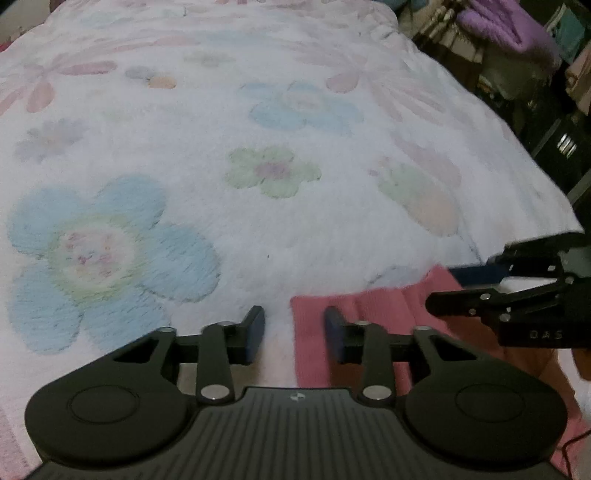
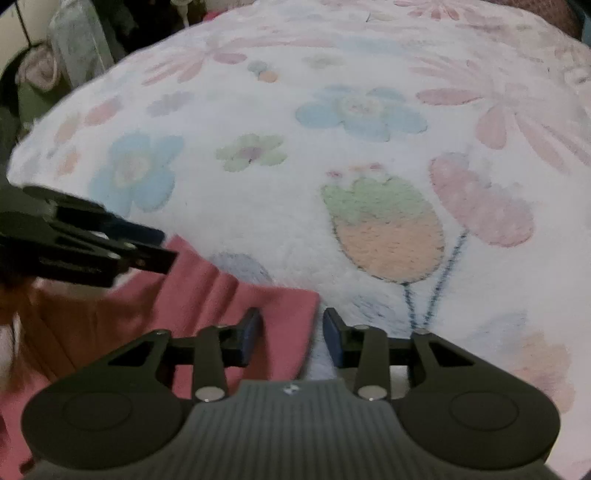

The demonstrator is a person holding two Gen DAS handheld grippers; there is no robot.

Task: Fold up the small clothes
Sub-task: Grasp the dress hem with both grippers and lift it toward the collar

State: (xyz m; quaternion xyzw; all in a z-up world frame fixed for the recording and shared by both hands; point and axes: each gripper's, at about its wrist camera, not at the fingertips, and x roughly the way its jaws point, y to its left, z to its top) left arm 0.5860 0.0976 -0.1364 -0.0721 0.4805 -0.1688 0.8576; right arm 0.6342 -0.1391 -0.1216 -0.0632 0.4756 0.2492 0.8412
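A small pink garment (image 1: 388,314) lies flat on a white flowered blanket (image 1: 258,129). My left gripper (image 1: 294,334) is open over the garment's left edge, one finger on each side of it. My right gripper (image 2: 291,334) is open over the garment's (image 2: 207,295) right corner, its left finger above the cloth and its right finger above the blanket (image 2: 332,147). Each gripper shows in the other's view: the right one (image 1: 454,291) at the garment's far right, the left one (image 2: 162,247) at its far left. Neither holds anything.
The blanket's right edge drops off to dark clutter, with a purple towel (image 1: 506,26) at the top right. In the right wrist view, the blanket's left edge borders more clutter (image 2: 55,66).
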